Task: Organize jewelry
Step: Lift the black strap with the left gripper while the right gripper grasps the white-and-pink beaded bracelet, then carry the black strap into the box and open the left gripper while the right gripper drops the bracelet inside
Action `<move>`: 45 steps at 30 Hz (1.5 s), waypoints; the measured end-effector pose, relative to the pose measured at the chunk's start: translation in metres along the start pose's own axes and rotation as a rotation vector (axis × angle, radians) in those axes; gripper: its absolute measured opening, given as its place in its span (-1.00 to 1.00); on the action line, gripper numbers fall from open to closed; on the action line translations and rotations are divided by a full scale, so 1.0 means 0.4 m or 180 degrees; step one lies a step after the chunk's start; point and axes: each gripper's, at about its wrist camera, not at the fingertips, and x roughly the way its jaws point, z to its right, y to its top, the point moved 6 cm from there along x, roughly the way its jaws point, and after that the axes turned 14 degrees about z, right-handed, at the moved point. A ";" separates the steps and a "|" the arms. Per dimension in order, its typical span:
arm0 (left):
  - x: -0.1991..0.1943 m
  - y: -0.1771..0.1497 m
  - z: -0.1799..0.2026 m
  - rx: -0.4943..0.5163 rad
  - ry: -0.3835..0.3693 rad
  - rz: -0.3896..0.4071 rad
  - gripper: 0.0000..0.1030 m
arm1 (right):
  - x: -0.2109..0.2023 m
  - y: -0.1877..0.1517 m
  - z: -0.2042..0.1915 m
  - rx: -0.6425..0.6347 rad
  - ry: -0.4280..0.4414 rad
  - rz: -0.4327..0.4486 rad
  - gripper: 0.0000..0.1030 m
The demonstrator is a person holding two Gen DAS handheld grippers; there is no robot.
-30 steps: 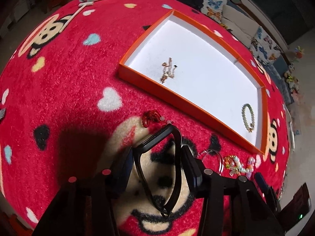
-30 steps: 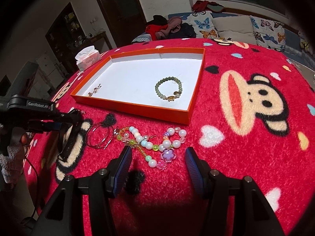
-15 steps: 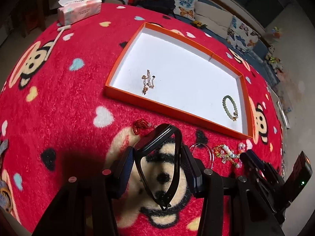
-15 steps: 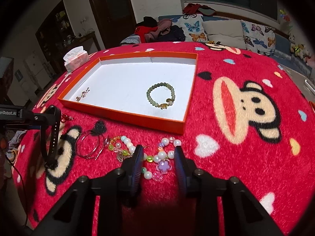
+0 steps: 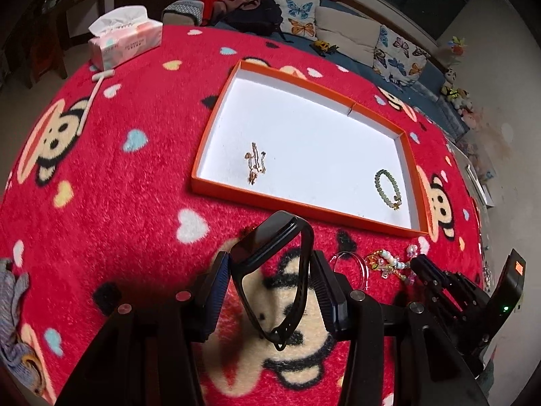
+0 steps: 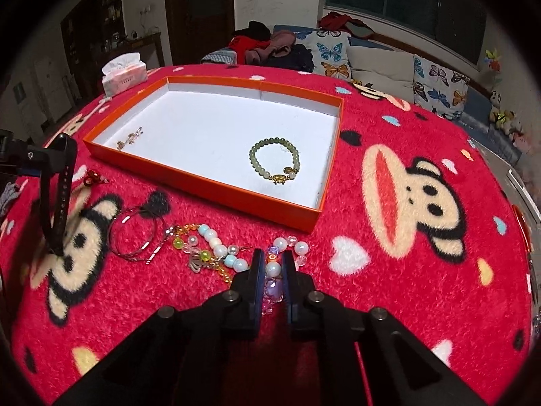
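My left gripper (image 5: 272,270) is shut on a black wristband (image 5: 270,253) and holds it above the red blanket, in front of the orange tray (image 5: 304,208). The band also shows at the left of the right wrist view (image 6: 59,196). The tray (image 6: 216,189) holds a green bead bracelet (image 6: 274,159) and a small gold chain (image 6: 130,138). My right gripper (image 6: 273,264) is shut on a colourful bead bracelet (image 6: 216,247) that lies on the blanket before the tray. A thin wire bangle (image 6: 135,237) and a small red ornament (image 6: 91,177) lie to its left.
A tissue box (image 5: 125,37) stands at the blanket's far left edge. A sofa with butterfly cushions (image 6: 436,81) and piled clothes (image 6: 270,45) runs behind the table. A white stick (image 5: 89,101) lies near the tissue box.
My right gripper has closed on the colourful bead bracelet. My left gripper has lifted and drawn back with the black wristband, so more of the tray and room shows.
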 end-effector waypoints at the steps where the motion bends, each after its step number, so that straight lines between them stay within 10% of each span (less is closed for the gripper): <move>1: -0.006 0.007 0.001 0.0028 -0.0013 0.0019 -0.01 | -0.006 0.005 0.000 0.0032 0.0021 0.0018 -0.78; 24: 0.047 0.304 0.067 0.0385 -0.0139 0.0207 -0.01 | -0.096 0.347 0.036 0.0519 0.0431 0.0835 -0.77; 45: 0.389 0.350 0.096 0.0551 -0.0028 -0.0117 0.08 | 0.158 0.262 0.081 0.0586 0.0220 0.0338 -0.77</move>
